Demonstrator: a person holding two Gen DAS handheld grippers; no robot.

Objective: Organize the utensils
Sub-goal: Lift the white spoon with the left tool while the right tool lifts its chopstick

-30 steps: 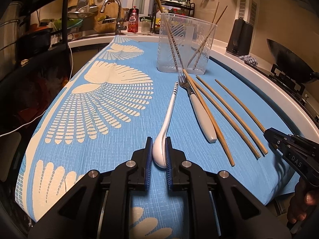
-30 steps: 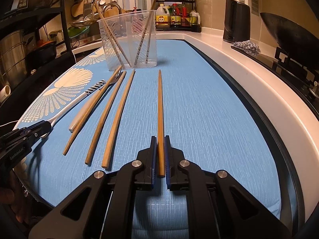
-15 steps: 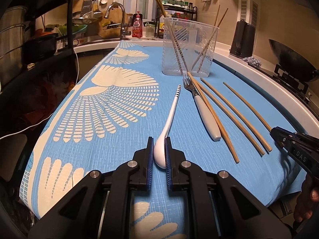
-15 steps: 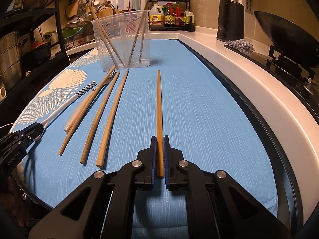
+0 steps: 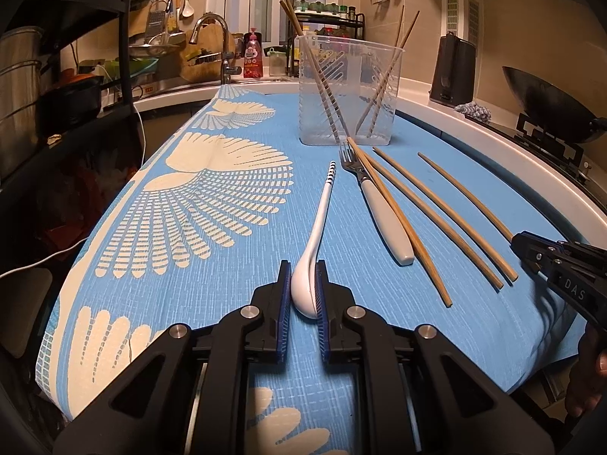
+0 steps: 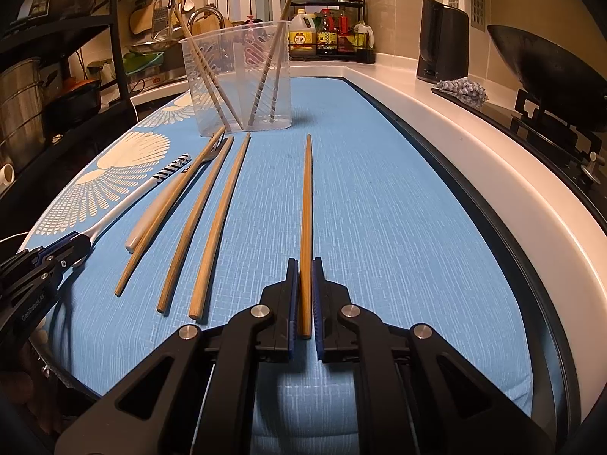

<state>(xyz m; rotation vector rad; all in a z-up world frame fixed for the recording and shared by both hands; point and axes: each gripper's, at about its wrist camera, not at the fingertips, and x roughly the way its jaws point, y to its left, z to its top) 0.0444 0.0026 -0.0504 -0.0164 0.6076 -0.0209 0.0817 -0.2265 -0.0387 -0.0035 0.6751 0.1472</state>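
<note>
- Left wrist view: the left tongs are closed on the bowl of a white spoon, whose striped handle end points toward the clear plastic container holding chopsticks. A white-handled fork and loose wooden chopsticks lie to the right on the blue cloth covering the desk.
- Right wrist view: the right tongs clamp the near end of a single wooden chopstick, well apart from the other three on its left. The container stands beyond them.
</note>
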